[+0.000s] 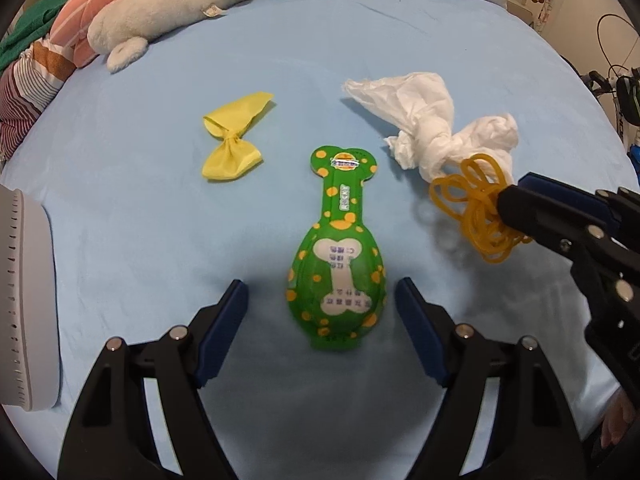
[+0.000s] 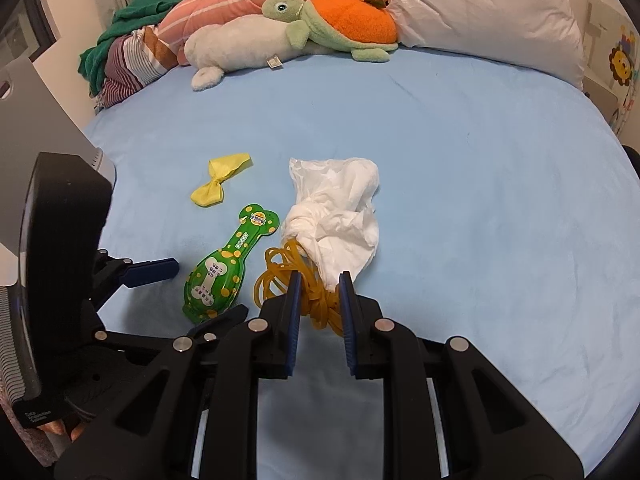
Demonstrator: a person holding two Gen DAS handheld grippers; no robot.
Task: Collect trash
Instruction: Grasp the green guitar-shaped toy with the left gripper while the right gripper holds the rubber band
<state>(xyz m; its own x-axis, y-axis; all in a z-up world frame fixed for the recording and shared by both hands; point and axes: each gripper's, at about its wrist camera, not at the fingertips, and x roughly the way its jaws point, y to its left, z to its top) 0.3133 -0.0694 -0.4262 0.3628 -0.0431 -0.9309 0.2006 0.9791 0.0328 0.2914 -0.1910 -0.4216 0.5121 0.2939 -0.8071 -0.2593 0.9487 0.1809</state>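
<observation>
A green, yellow-dotted package with a white bone print (image 1: 336, 272) (image 2: 216, 280) lies on the blue bedsheet (image 1: 140, 220). My left gripper (image 1: 320, 284) (image 2: 200, 292) stands open above it, one finger on either side of its wide end, without touching it. My right gripper (image 2: 320, 280) (image 1: 508, 196) is shut on a tangle of yellow rubber bands (image 2: 280, 276) (image 1: 472, 208) that hang from its tip. Just behind the bands lies a crumpled white tissue (image 1: 432, 128) (image 2: 340, 216). A yellow twisted wrapper (image 1: 234, 140) (image 2: 220, 178) lies further left.
Plush toys (image 2: 248, 44), folded striped clothes (image 2: 132, 64) and a white pillow (image 2: 480, 8) line the far side of the bed. A white ribbed plastic object (image 1: 24, 300) stands at the left edge of the left wrist view. A hand (image 1: 616, 424) shows at the lower right.
</observation>
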